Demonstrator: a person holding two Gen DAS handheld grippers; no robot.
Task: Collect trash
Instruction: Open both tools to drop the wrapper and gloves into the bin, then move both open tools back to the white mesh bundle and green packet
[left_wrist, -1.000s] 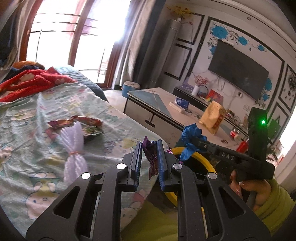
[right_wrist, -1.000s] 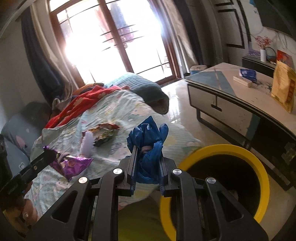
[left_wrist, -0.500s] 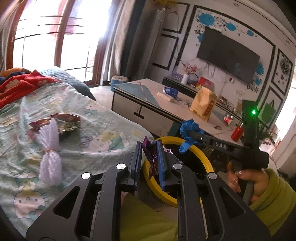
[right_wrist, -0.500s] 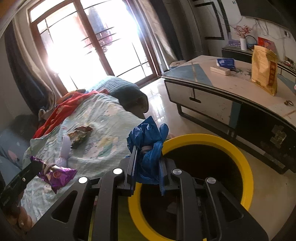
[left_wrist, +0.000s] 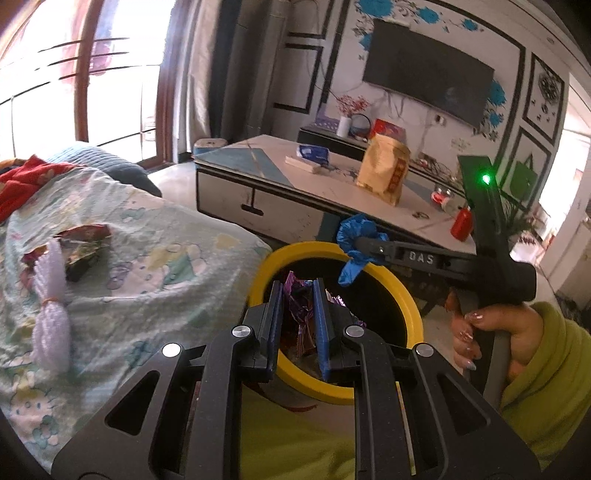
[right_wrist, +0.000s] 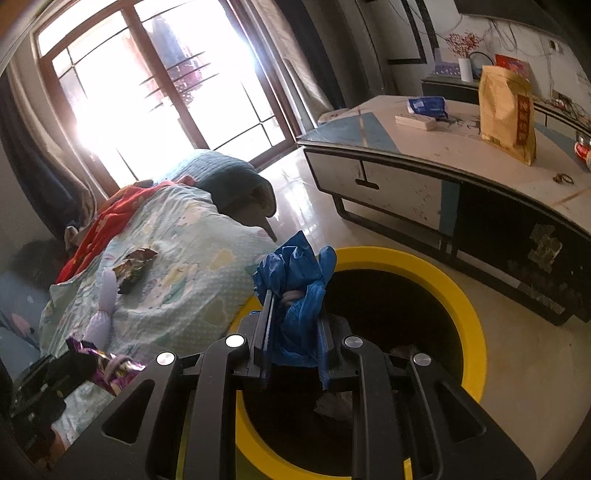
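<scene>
My left gripper (left_wrist: 298, 295) is shut on a crumpled purple foil wrapper (left_wrist: 300, 314) and hangs over the near left part of the yellow-rimmed bin (left_wrist: 406, 291). My right gripper (right_wrist: 293, 306) is shut on a crumpled blue plastic glove (right_wrist: 295, 273) above the bin's (right_wrist: 469, 321) left rim. In the left wrist view the right gripper (left_wrist: 356, 242) reaches in from the right over the bin's far rim with the blue glove (left_wrist: 356, 236). On the bed lie a snack wrapper (left_wrist: 83, 245) and a pale lilac tied bundle (left_wrist: 51, 306).
The bed with a cartoon-print cover (left_wrist: 140, 266) runs along the left of the bin. A low coffee table (left_wrist: 295, 188) stands behind it with a yellow bag (left_wrist: 384, 173), a blue packet and a red bottle (left_wrist: 461, 223). Pale tiled floor (right_wrist: 517, 376) lies around the bin.
Both grippers have swung from over the bed's edge to above the bin and come lower, each still shut on its piece of trash. The bin now fills more of both views.
</scene>
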